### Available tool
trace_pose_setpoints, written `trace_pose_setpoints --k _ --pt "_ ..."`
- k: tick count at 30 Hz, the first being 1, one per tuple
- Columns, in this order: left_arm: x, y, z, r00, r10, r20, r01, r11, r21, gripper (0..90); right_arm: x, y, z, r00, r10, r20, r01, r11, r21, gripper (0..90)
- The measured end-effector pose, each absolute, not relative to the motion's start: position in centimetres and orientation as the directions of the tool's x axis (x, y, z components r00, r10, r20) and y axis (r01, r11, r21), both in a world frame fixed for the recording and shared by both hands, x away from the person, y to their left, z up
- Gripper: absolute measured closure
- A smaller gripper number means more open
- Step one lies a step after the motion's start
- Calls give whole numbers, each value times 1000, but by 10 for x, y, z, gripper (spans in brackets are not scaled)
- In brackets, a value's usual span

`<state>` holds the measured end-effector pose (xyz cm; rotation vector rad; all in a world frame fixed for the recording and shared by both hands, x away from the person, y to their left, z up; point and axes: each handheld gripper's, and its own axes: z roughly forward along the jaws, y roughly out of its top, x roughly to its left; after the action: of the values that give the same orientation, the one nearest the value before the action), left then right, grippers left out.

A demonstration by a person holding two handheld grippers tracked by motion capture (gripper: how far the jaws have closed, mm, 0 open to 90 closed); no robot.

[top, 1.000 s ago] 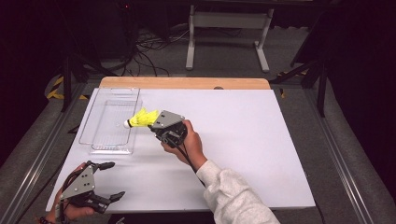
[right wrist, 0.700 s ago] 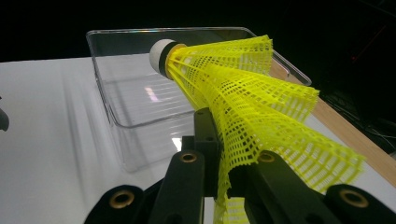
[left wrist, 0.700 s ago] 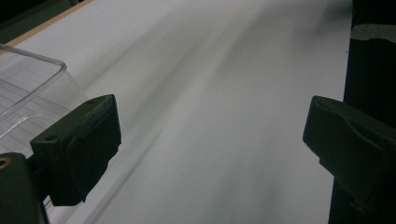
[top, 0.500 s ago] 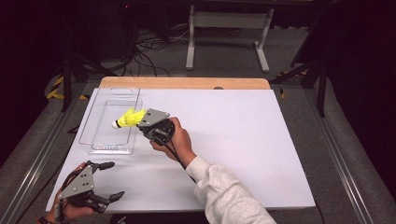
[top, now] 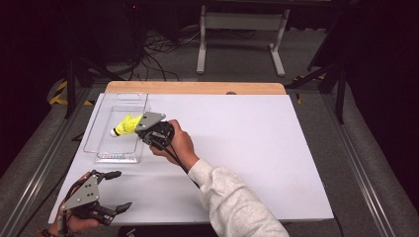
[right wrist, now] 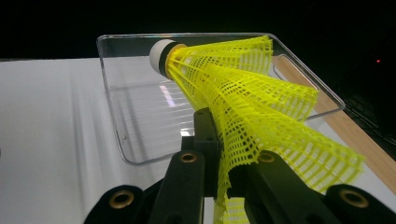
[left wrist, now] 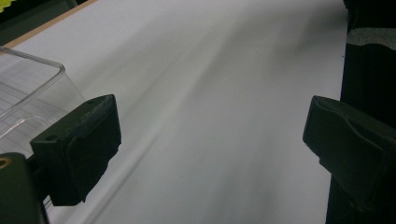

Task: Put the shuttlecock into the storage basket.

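Right claw (right wrist: 219, 154) clamped on yellow shuttlecock (right wrist: 233, 88), left claw (left wrist: 210, 140) wide — empty

My counter (top: 257, 148) is a broad white sheet laid over a board, and a strip of bare wood (top: 197, 88) shows along its far edge. A clear plastic tray (top: 106, 148) lies directly on it at the far left, its long side running along the counter's left edge. From my left gripper view the tray's rounded corner (left wrist: 42, 79) sits on the same white surface, which stretches away smooth.
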<state>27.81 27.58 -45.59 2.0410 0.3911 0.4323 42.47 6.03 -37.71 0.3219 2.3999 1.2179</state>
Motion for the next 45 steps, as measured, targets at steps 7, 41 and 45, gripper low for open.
trace_pose_setpoints --k 7,41,45 --pt "278 276 -456 886 443 141 96 -471 877 55 428 73 -377 -890 355 -288 -1 629 778 880" --pt "269 283 -455 878 457 141 100 -463 880 55 445 130 -392 -938 214 -272 -13 764 645 876" --pt "269 283 -455 878 457 138 103 -463 880 55 446 134 -394 -939 218 -268 -8 763 647 874"
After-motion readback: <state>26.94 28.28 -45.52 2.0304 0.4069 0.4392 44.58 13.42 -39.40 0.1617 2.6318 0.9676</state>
